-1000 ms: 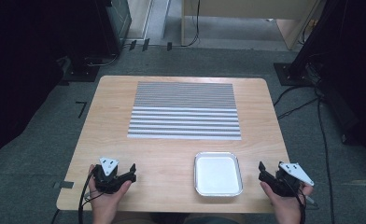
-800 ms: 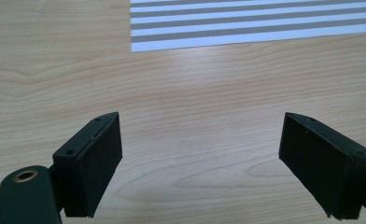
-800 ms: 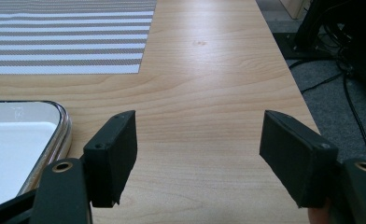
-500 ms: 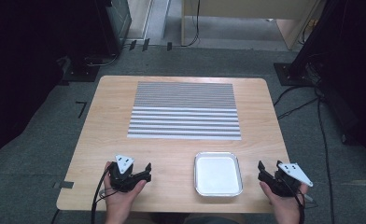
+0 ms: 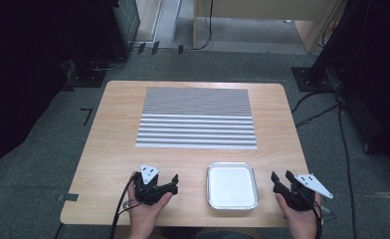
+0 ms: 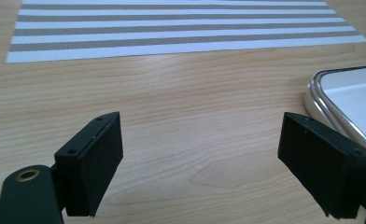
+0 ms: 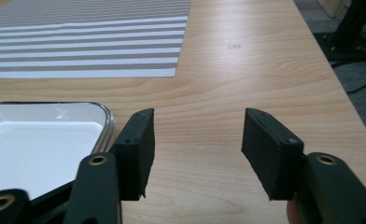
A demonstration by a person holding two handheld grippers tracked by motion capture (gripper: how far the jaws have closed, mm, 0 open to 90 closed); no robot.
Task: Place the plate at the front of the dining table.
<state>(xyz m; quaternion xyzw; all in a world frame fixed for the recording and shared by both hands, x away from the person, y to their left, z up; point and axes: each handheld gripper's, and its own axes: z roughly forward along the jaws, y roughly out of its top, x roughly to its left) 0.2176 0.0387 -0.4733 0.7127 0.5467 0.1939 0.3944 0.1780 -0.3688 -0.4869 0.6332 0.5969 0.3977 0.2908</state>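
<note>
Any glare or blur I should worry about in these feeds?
High view: sharp, dark at the edges, tray evenly lit. Left gripper view: jaws soft, placemat clear. Right gripper view: bright sheen on the tray floor, jaws slightly blurred.

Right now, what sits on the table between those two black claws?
A shallow metal tray, empty, between the left gripper and right gripper, seen in the high view.

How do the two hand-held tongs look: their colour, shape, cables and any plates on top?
Both tongs are black. The left tongs carry a pale grey three-cornered plate on top, and a dark cable trails from them toward the table's near edge. The right tongs bear the same kind of plate. Each has two flat, blocky black jaws with small screw holes, and brass-coloured rivets sit at the joints. No sleeves are visible.
</note>
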